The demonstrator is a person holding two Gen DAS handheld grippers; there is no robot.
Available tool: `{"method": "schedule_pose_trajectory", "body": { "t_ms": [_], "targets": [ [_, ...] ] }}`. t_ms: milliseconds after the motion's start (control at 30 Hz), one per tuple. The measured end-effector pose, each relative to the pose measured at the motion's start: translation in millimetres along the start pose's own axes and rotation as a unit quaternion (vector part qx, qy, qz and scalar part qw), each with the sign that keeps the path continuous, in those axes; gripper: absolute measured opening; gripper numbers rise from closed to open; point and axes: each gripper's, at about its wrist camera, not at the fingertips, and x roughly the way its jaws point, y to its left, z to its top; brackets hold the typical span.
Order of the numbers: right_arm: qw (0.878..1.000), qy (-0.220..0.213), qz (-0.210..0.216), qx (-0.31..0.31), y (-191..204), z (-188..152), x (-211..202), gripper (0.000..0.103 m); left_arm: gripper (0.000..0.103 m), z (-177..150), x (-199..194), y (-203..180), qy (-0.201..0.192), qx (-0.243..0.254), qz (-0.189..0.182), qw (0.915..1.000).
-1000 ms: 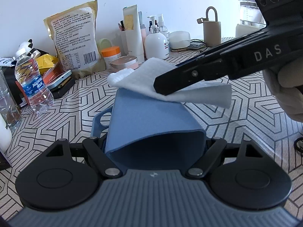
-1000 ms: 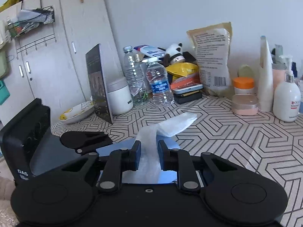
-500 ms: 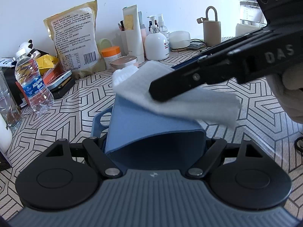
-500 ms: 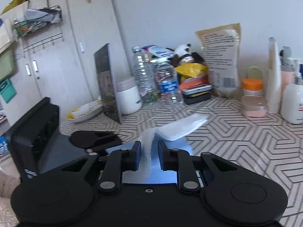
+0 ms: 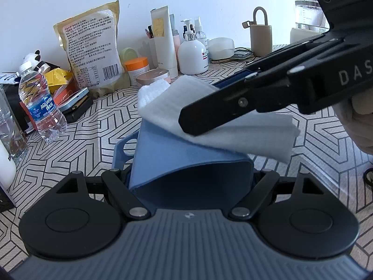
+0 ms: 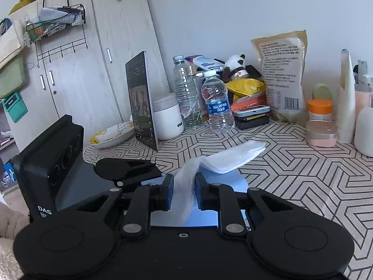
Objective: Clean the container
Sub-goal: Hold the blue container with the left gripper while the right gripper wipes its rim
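A blue plastic container [image 5: 181,154] lies on its side with its open end facing the left wrist camera. My left gripper [image 5: 190,179] is shut on it, one finger on each side wall. From the right comes my right gripper [image 5: 198,121], shut on a folded white cloth [image 5: 244,133] that rests on the container's upper side. In the right wrist view the cloth [image 6: 228,158] runs out between the fingers of the right gripper [image 6: 184,182], over the blue container [image 6: 235,183]. The left gripper [image 6: 130,170] is at the left there, with a hand behind it.
The patterned tabletop [image 5: 93,126] carries a water bottle [image 5: 42,102], a food bag [image 5: 93,46], an orange-lidded jar [image 5: 136,70], a pink case [image 5: 152,78] and a white pump bottle [image 5: 192,56] along the wall. An upright tablet [image 6: 141,100] and a white jar [image 6: 166,116] stand at the left.
The right gripper has slid the cloth a little leftward and lower across the container's upper side. The left gripper and the container have stayed still.
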Motion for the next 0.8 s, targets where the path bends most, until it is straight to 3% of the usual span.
{"method": "schedule_pose_trajectory", "body": {
  "t_ms": [367,633,800],
  "targets": [
    [1.000,-0.003,-0.009,0.009,-3.4,-1.0,-2.5,0.024,0.083,0.4,0.0,-0.7,0.000,0.000,0.000,1.0000],
    [0.999,0.003,0.037,0.010,0.4,-1.0,-0.4,0.024,0.082,0.6,-0.1,1.8,0.001,-0.003,0.002,1.0000],
    [1.000,0.000,0.009,0.019,-4.6,0.0,-2.3,0.023,0.082,0.5,0.1,1.0,0.001,-0.002,0.003,1.0000]
  ]
}}
